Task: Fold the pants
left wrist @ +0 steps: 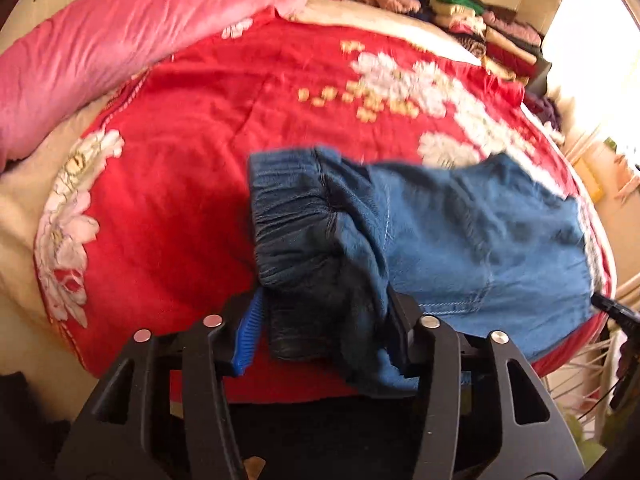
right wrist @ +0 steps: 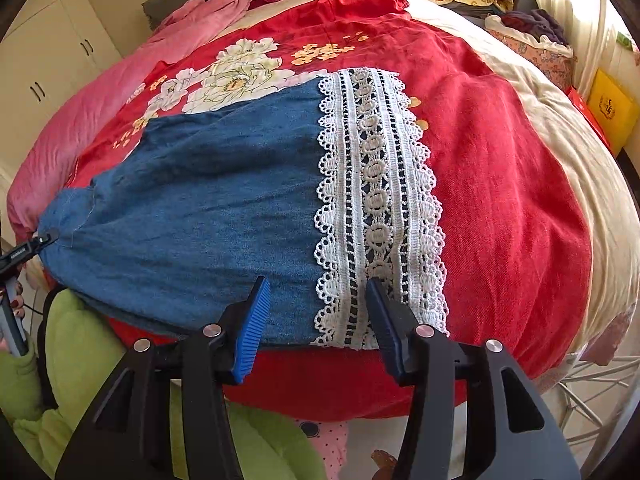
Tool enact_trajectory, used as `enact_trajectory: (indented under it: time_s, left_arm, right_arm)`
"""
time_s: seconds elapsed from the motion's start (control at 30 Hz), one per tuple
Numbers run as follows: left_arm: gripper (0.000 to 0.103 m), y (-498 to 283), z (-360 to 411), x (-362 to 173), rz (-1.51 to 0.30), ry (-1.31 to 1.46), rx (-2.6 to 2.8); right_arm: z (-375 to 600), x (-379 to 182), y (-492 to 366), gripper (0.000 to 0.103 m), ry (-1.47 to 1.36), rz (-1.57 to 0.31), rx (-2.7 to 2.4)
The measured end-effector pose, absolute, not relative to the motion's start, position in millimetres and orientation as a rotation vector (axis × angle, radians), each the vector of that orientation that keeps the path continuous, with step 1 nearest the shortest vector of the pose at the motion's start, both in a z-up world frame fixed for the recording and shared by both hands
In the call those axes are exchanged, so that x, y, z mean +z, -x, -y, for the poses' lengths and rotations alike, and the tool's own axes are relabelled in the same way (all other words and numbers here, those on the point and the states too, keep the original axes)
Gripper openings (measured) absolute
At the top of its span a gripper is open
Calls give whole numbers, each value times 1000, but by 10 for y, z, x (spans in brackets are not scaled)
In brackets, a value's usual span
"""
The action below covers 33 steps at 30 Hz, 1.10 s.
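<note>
Ribbed blue pads line the left gripper [left wrist: 324, 332], whose black jaws stand apart with the gathered elastic waistband [left wrist: 292, 216] of the denim pants [left wrist: 460, 232] bunched loosely between them; dark folds drape over the right-hand finger, and whether any cloth is actually pinched cannot be told. From there the soft, mid-blue denim spreads flat to the right across a red blanket [left wrist: 180, 184] of fuzzy pile printed with white peonies.

The right gripper [right wrist: 318, 320] is spread wide, its pads hovering at the near edge of the pants [right wrist: 200, 208] where the denim meets the cuff. That cuff is a broad band of white crochet lace [right wrist: 376, 208], scalloped along both edges with a row of round rosettes down its middle. The pants lie flat on the red blanket [right wrist: 500, 184], the cuff end towards this gripper and the waist far left.

A crumpled pink quilt [left wrist: 100, 52] lies along the blanket's far left edge, and stacked folded clothes [left wrist: 500, 28] sit at the bed's far corner.
</note>
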<state>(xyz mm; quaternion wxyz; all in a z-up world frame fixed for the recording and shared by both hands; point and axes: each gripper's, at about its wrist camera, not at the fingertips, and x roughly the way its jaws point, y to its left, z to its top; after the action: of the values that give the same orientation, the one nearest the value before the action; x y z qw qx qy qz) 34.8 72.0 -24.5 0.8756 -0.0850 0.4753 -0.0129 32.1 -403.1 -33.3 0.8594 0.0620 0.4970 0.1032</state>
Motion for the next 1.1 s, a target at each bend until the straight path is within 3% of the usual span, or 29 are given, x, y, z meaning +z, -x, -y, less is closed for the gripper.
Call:
enact_trajectory:
  time_s: [0.1, 0.43, 0.83, 1.1]
  left_arm:
    - [54, -308, -800, -218, -985, 200, -21]
    - [56, -151, -394, 335, -844, 59, -89]
    - [63, -503, 203, -398, -1025, -86, -148]
    - [63, -521, 174, -83, -949, -32, -175]
  right_arm:
    - [4048, -322, -322, 49, -136, -1044, 220]
    - [3866, -146, -310, 49, -104, -962, 274]
    - [3714, -481, -345, 49, 16, -1062, 304]
    - [3689, -331, -306, 49, 4, -1004, 348]
